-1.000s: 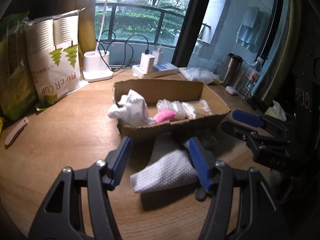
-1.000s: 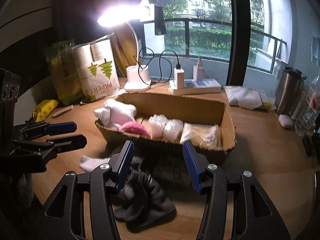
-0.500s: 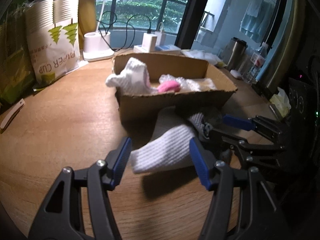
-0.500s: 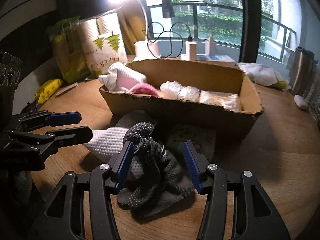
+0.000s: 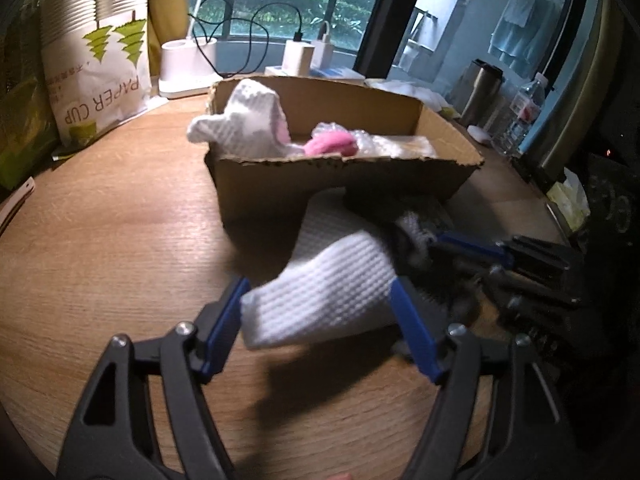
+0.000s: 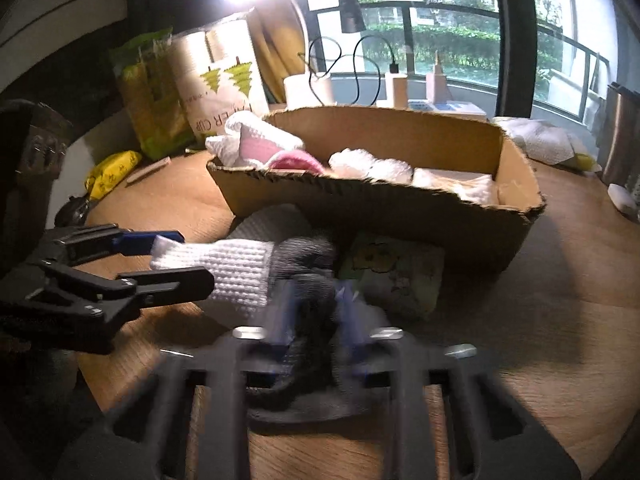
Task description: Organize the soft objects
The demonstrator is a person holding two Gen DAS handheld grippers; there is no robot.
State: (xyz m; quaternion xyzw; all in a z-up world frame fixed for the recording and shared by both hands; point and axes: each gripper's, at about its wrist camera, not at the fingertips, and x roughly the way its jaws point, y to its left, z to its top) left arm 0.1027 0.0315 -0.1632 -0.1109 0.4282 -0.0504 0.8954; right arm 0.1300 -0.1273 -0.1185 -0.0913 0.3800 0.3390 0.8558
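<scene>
Here cardboard box (image 5: 344, 184) holds a white-pink sock (image 5: 248, 128), a pink item (image 5: 330, 145) and bubble-wrap bundles (image 6: 372, 166). White sock (image 5: 320, 292) lies in front of the box on the table (image 5: 100, 248), between left gripper (image 5: 316, 332) fingers, jaws apart. Right gripper (image 6: 316, 320), blurred, jaws clamped on dark sock (image 6: 308, 276). Bare wood to the left.

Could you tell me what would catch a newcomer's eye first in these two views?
Probably the white ribbed sock lying on the wooden table between the open fingers of the left hand-held gripper. Next, the right hand-held gripper, blurred, closing around the dark grey sock beside it. Behind both stands the cardboard box, already holding white and pink soft items.
</scene>
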